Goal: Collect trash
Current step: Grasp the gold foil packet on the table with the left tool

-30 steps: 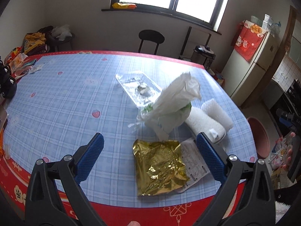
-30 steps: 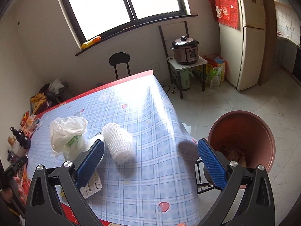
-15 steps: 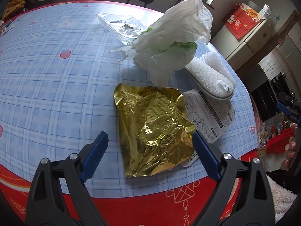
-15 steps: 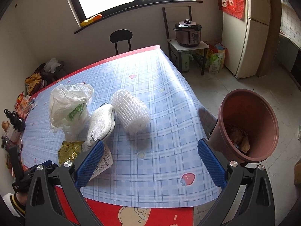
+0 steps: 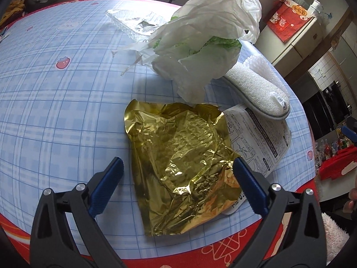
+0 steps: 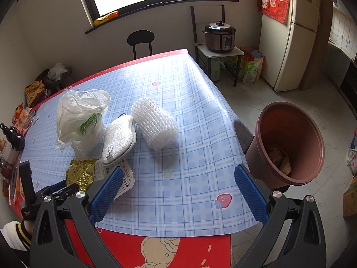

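One gold wrapper (image 5: pixel 183 163), one white bag (image 5: pixel 207 38), two foam sleeves (image 6: pixel 154 122).

Printed sheet (image 5: pixel 258 138): near corner hidden under gold foil wrapper (image 5: pixel 180 154) and behind 1 blue finger pad of left gripper (image 5: pixel 176 183); print too small to read. White insole (image 5: pixel 256 89): far end covered by white plastic bag (image 5: pixel 207 35). Green stuff inside the bag only shows thru the film, can't tell what. Clear tray (image 5: pixel 133 22): right part behind the bag. Bin (image 6: pixel 290 143): contents dark, unclear; base hidden by table edge (image 6: pixel 234 120) in right wrist view.
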Demonstrator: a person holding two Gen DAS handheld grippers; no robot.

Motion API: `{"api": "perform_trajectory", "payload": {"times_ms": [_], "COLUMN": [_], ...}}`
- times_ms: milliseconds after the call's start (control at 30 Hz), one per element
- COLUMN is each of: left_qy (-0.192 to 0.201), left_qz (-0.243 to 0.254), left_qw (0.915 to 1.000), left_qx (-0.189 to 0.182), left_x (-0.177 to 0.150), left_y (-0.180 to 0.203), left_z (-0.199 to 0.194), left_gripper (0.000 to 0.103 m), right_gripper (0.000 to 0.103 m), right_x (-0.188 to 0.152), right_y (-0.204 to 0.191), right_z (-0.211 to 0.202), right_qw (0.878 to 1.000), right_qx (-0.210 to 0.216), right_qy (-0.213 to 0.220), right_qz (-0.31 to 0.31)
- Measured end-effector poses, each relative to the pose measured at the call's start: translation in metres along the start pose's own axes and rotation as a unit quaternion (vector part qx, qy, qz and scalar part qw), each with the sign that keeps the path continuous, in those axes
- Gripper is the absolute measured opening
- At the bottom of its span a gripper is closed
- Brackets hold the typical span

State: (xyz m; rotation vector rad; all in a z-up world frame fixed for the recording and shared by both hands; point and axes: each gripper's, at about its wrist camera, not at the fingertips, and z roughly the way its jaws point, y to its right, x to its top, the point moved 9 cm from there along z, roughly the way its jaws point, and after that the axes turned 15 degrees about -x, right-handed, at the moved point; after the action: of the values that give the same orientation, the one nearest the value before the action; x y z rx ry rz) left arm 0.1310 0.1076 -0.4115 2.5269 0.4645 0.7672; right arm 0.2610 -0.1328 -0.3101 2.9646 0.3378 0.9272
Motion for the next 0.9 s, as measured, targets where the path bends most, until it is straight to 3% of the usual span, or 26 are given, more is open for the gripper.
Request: {"api": "perform_trajectory", "payload": {"times_ms": [400, 600, 900], "left_qy": [-0.002, 0.003, 0.043], "left_qz": [0.021, -0.004, -0.062], "left_qw": [0.9987, 0.9994, 0.997], "left_qx": [0.046, 0.035, 0.017], "left_x": [0.005, -0.001, -0.006], "left_y": [0.013, 0.014, -0.011], "left_z": [0.015, 0.008, -0.03], "left_gripper": [0.098, 0.086, 0.083], "right_gripper": [0.098, 0.098, 0.098], "right_x": [-0.009, -0.011, -0.01], "right_y": [-0.006, -0.011, -0.03], "right_z": [0.006, 0.008, 0.014], "right_qw": [1.0, 0.999, 0.998], "right_qx": [0.01, 0.02, 0.036], "right_qy": [-0.017, -0.025, -0.032], "right_qz": [-0.007, -0.011, -0.035]}}
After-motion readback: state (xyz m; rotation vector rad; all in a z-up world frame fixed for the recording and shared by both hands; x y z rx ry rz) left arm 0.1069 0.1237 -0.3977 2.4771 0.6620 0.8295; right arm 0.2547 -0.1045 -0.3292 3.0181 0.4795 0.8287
